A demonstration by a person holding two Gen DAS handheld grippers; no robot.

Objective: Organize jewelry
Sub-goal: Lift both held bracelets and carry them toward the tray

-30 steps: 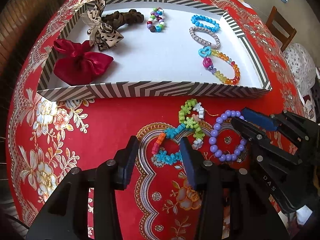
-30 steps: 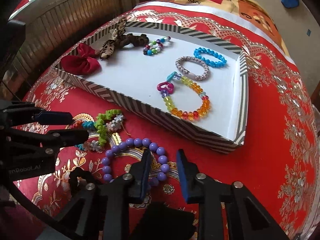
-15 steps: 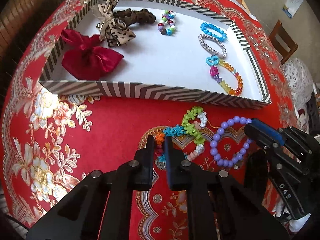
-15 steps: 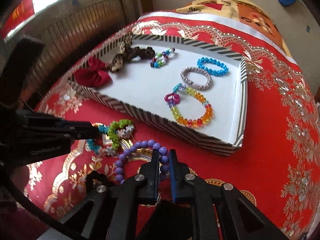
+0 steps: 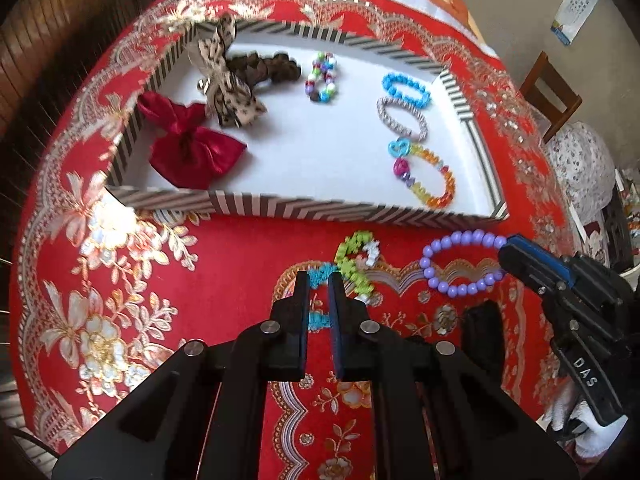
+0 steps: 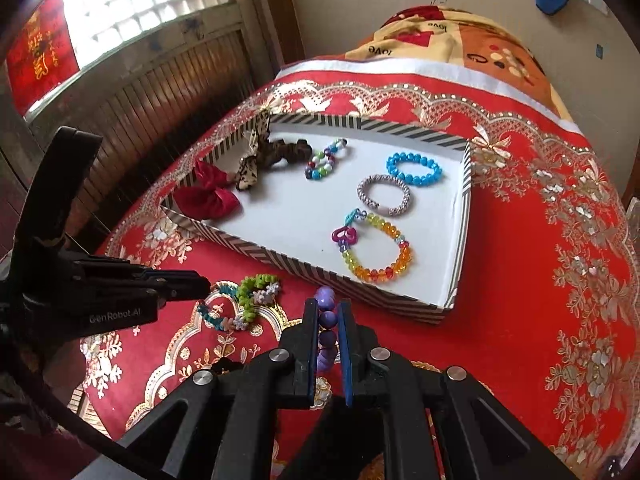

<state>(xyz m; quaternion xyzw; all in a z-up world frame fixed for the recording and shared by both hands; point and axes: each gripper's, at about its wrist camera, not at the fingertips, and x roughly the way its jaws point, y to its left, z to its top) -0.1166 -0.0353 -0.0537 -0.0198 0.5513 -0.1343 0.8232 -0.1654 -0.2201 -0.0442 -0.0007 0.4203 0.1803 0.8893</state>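
A striped-rim white tray (image 5: pixel 280 204) (image 6: pixel 460 240) holds a red bow (image 5: pixel 192 148), a leopard bow (image 5: pixel 228 92), a brown scrunchie (image 5: pixel 276 66) and several bead bracelets. My left gripper (image 5: pixel 319 280) is shut on a multicoloured flower-bead bracelet (image 5: pixel 352 264) (image 6: pixel 248 300) in front of the tray. My right gripper (image 6: pixel 329 308) is shut on a purple bead bracelet (image 5: pixel 460 264) (image 6: pixel 326 320), lifted off the red cloth. It shows in the left wrist view (image 5: pixel 508 248) at the right.
The tray's right side holds a blue bracelet (image 6: pixel 414 168), a silver mesh bracelet (image 6: pixel 384 196) and a rainbow bracelet with heart charms (image 6: pixel 376 248). A wooden chair (image 5: pixel 552 96) stands beyond the table at the right. A wood-panelled wall (image 6: pixel 140 92) lies to the left.
Both grippers closed from open, the left on the flower-bead bracelet and the right on the purple one. Both have since risen; the purple bracelet has come up with the right gripper.
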